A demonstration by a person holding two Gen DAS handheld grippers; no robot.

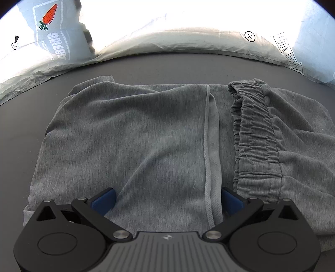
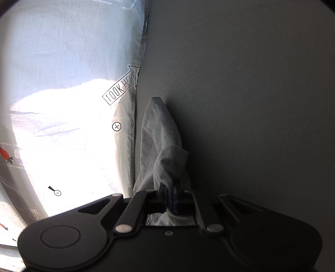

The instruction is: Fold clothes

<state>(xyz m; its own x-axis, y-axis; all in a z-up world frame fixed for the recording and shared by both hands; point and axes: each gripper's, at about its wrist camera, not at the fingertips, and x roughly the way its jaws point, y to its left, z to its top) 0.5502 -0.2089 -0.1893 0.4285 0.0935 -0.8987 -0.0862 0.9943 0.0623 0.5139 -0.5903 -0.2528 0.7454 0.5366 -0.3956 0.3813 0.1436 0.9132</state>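
Left wrist view: dark grey bed surface (image 1: pixel 167 67) fills the middle of the frame; pale printed bedding (image 1: pixel 188 44) bunched along its far edge, bright and overexposed, with a carrot print (image 1: pixel 49 15) at upper left and a "LOOK HERE" arrow label (image 1: pixel 287 53) at upper right; grey pants (image 1: pixel 129 134) lie flat on the surface, folded into a rough rectangle, one hemmed edge (image 1: pixel 207 136) running front to back down the middle; elastic waistband (image 1: pixel 253 134) gathered and standing up on the right part of the pile; left gripper (image 1: pixel 167 197) low over the near edge of the pants, jaws wide apart, blue pads (image 1: pixel 104 198) either side of the hem, nothing between them.

Right wrist view: same dark surface (image 2: pixel 251 104) on the right, bedding (image 2: pixel 73 83) on the left; right gripper (image 2: pixel 170 195) closed tight on a fold of grey fabric (image 2: pixel 159 134), which rises in a peak beyond the fingertips, just beside the bedding edge; cannot tell which part of the garment this is.
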